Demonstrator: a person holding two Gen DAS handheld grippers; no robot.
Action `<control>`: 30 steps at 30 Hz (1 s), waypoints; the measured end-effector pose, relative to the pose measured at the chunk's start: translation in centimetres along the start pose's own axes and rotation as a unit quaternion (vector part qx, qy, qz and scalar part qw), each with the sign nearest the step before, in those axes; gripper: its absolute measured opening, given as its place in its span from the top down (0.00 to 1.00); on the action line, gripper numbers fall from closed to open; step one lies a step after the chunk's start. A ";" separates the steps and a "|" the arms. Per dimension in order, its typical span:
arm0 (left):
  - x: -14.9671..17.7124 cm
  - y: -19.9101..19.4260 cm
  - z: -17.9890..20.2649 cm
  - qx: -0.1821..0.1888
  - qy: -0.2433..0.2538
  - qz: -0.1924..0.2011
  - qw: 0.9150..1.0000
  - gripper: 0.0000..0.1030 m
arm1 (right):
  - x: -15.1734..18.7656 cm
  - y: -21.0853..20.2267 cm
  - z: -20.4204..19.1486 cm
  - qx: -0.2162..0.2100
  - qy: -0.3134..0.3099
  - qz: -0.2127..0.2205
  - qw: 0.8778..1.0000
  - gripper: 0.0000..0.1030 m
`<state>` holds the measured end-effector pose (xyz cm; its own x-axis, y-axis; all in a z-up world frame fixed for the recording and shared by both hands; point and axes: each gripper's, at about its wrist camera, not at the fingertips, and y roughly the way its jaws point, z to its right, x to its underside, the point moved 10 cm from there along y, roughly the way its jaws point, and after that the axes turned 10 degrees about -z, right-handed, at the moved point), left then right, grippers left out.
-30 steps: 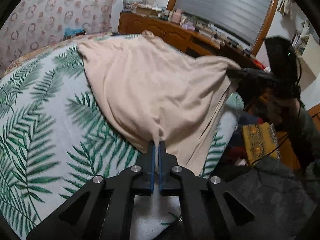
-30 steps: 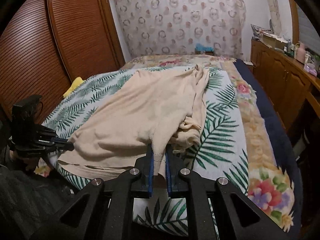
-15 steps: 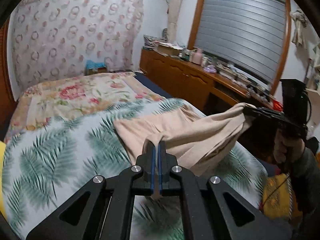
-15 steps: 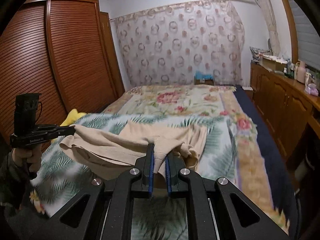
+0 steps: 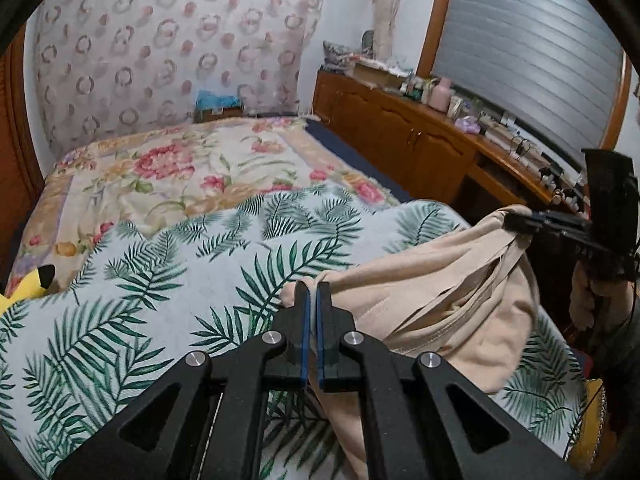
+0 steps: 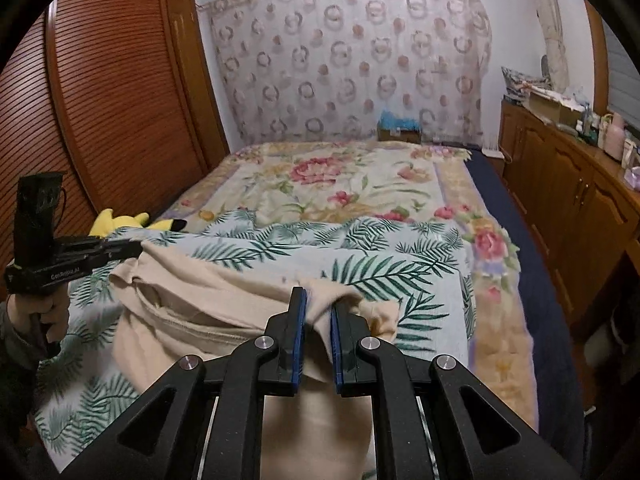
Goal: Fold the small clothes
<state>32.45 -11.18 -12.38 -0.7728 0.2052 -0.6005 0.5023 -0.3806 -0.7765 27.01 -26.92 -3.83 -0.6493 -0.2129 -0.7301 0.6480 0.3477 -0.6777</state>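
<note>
A beige garment [image 5: 440,280] hangs bunched between my two grippers over the near end of the bed. My left gripper [image 5: 312,290] is shut on one corner of it, and the cloth trails down past its right finger. In the right wrist view the left gripper [image 6: 136,250] pinches the far left corner. My right gripper [image 6: 319,296] has a fold of the beige garment [image 6: 208,296] between its blue pads. Its jaws are opening, and the cloth still fills the gap. From the left wrist view the right gripper [image 5: 510,220] still carries its corner.
A palm-leaf cover [image 6: 400,248] lies over the near half of the bed, a floral blanket [image 6: 340,184] over the far half. A yellow plush toy [image 6: 120,220] sits at the left edge. A wooden wardrobe [image 6: 120,100] stands left, a cluttered low cabinet [image 6: 580,200] right.
The garment lay spread across the bed; both grippers have lifted it and drawn it back, so it now hangs bunched near the foot. The right jaws stand a little wider.
</note>
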 end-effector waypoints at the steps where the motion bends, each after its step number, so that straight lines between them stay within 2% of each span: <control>1: 0.1 0.3 -0.2 -0.007 -0.001 -0.004 1.000 0.97 | -0.3 0.2 0.3 0.005 0.001 -0.001 1.000 0.82; 2: 0.2 0.5 -0.5 -0.016 0.000 -0.008 1.000 0.97 | -0.6 0.1 0.7 0.015 0.003 -0.001 1.000 0.79; 4: 0.4 0.5 -0.5 -0.015 0.004 -0.015 1.000 0.93 | -1.1 -0.3 1.2 0.030 0.005 0.002 1.000 0.67; 5: 0.7 0.3 -0.6 -0.015 0.005 -0.015 1.000 0.80 | -1.2 -0.8 1.1 0.031 0.003 0.006 0.999 0.64; 7: 1.2 -0.2 -0.6 -0.011 0.006 -0.013 1.000 0.60 | -0.7 -1.7 0.6 0.031 -0.008 0.012 0.999 0.55; 12: 3.8 -0.4 -0.3 0.001 0.029 -0.042 0.999 0.58 | 1.2 -0.3 0.5 0.044 -0.053 -0.023 0.997 0.52; 14: 4.5 0.1 -0.1 0.003 0.036 -0.056 0.998 0.54 | 1.5 0.6 0.1 0.041 -0.068 -0.041 0.996 0.52; 15: 4.8 0.5 0.2 0.008 0.042 -0.063 0.997 0.52 | 1.4 1.1 -0.2 0.037 -0.071 -0.046 0.996 0.52; 17: 4.9 1.2 0.7 0.014 0.052 -0.072 0.996 0.43 | 0.5 2.0 -0.5 0.021 -0.066 -0.051 0.996 0.52; 22: 3.9 2.0 0.9 0.014 0.054 -0.070 0.996 0.41 | -2.3 4.1 -1.6 -0.023 -0.060 -0.056 0.996 0.52; 23: 3.6 2.1 0.8 0.011 0.052 -0.069 0.996 0.41 | -2.7 4.5 -1.7 -0.030 -0.060 -0.059 0.996 0.53; 25: 3.4 2.0 0.5 0.010 0.048 -0.065 0.997 0.40 | -3.5 5.3 -1.7 -0.040 -0.063 -0.063 0.995 0.83; 27: 2.9 1.7 0.2 0.003 0.042 -0.054 0.998 0.40 | -4.2 5.3 -1.8 -0.056 -0.061 -0.055 0.995 0.95; 29: 2.5 1.5 -0.5 -0.003 0.031 -0.044 0.999 0.40 | -4.8 4.3 -1.3 -0.065 -0.054 -0.027 0.996 0.97; 30: 2.2 1.4 -0.9 -0.006 0.024 -0.040 0.999 0.40 | -5.1 3.8 -0.5 -0.054 -0.042 -0.013 0.998 0.97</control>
<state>31.82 -10.42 -14.95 -0.7908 0.2785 -0.5451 0.4446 -0.3507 -0.8242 32.55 -24.02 -2.68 -0.6261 -0.2977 -0.7206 0.5817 0.4370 -0.6860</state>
